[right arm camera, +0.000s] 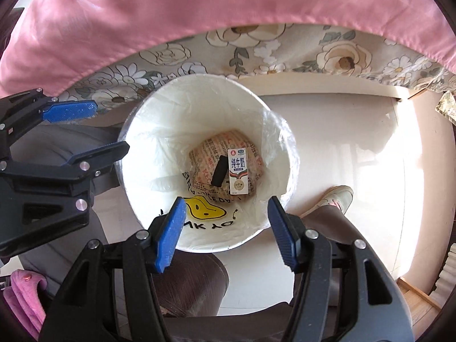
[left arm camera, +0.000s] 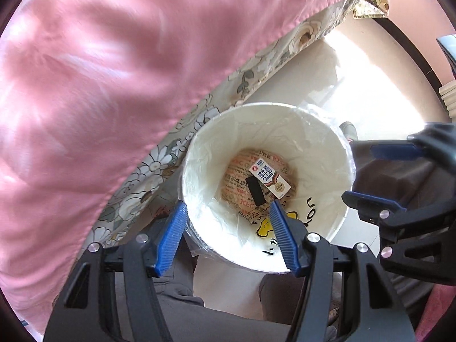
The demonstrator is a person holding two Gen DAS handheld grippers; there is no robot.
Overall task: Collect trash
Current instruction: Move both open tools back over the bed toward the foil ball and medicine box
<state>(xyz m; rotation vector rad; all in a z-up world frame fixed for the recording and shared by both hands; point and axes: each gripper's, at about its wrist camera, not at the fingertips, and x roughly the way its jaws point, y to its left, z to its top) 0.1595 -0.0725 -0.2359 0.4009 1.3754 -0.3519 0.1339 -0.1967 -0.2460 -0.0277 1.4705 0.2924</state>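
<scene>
A milk carton (right arm camera: 238, 171) and black block (right arm camera: 219, 170) were seen already dropped in the bin (right arm camera: 142, 199) (both grippers (right arm camera: 225, 230) held wide, empty), so little seemed left.

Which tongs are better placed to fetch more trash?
Neither clearly. Left tongs and right tongs both hover open and empty over the bin, where a milk carton lies.

Milk carton (right arm camera: 238, 171) hides printed wrapper (right arm camera: 205, 154); its text blurred.

Left gripper (left arm camera: 228, 236) spread empty, right gripper (right arm camera: 225, 233) likewise
</scene>
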